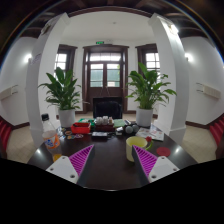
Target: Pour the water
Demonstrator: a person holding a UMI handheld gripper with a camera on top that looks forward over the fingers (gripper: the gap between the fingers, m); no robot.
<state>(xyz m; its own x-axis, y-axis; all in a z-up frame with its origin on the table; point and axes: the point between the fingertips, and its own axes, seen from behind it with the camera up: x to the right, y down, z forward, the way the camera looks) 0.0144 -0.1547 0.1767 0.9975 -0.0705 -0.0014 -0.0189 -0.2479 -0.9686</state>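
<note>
Big room: white walls, dark double door (pixel 106 74) at the far end, one tall potted plant (pixel 63 92) to its left and another plant (pixel 149 90) to its right. Dark round table (pixel 108 163) in front, cluttered along its far side. Red box (pixel 80 128) far left of centre, dark tray-like items mid-table, too small to identify. Yellow cup (pixel 135 148) sits on the table just ahead of the right finger, upright, with a greenish item in or behind it; contents not readable. Gripper (pixel 112 161) wide apart, holding nothing, pink pads (pixel 80 158) facing inward, bare tabletop between the fingers.
</note>
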